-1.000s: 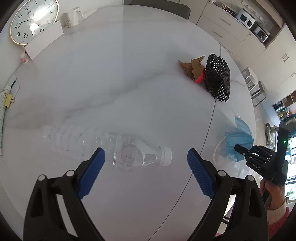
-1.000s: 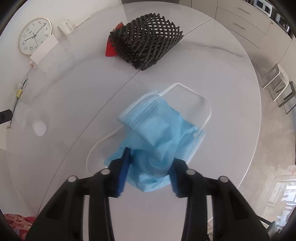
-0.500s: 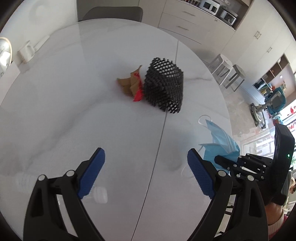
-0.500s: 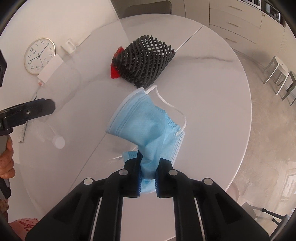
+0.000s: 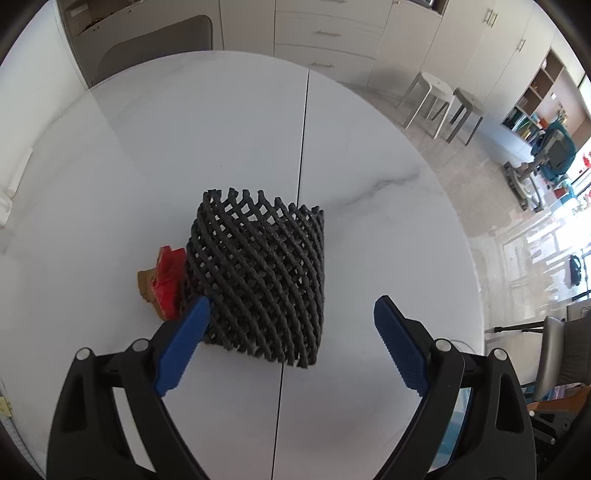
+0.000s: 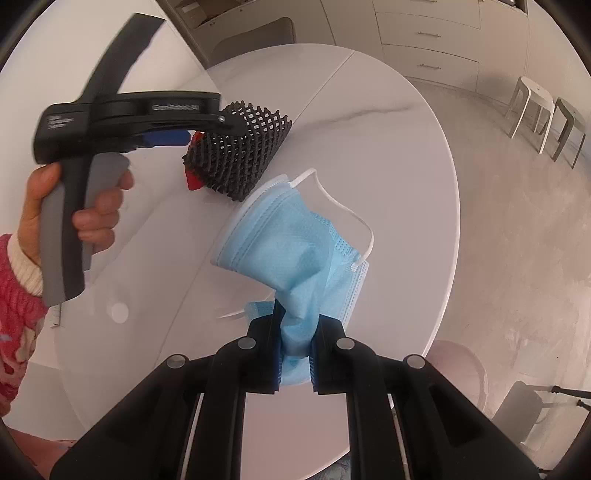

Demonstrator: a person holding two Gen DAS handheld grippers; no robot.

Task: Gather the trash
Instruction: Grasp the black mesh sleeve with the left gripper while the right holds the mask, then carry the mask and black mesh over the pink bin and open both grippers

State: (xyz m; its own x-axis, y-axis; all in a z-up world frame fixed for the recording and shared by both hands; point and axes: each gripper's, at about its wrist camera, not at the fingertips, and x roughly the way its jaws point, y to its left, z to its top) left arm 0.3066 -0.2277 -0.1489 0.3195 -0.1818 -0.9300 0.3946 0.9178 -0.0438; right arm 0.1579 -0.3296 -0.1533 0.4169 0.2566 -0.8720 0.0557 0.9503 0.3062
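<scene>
A black lattice basket (image 5: 262, 280) lies on its side on the white marble table (image 5: 229, 155). My left gripper (image 5: 291, 332) hovers open just over its near end, one blue pad on each side, touching nothing. Red and brown scraps (image 5: 164, 286) lie against the basket's left side. In the right wrist view my right gripper (image 6: 295, 343) is shut on a crumpled blue face mask (image 6: 284, 251), lifted off the table. The basket (image 6: 240, 151) lies beyond the mask, with the left gripper (image 6: 168, 138) held by a hand over it.
A clear bottle's white cap (image 6: 119, 312) shows near the table's left edge. White stools (image 5: 439, 99) and cabinets (image 5: 325, 33) stand beyond the far rim. A chair (image 5: 565, 362) sits by the table's right side.
My left gripper swept from the bottle across the table to the basket. The right gripper closed on the mask and lifted it off the table.
</scene>
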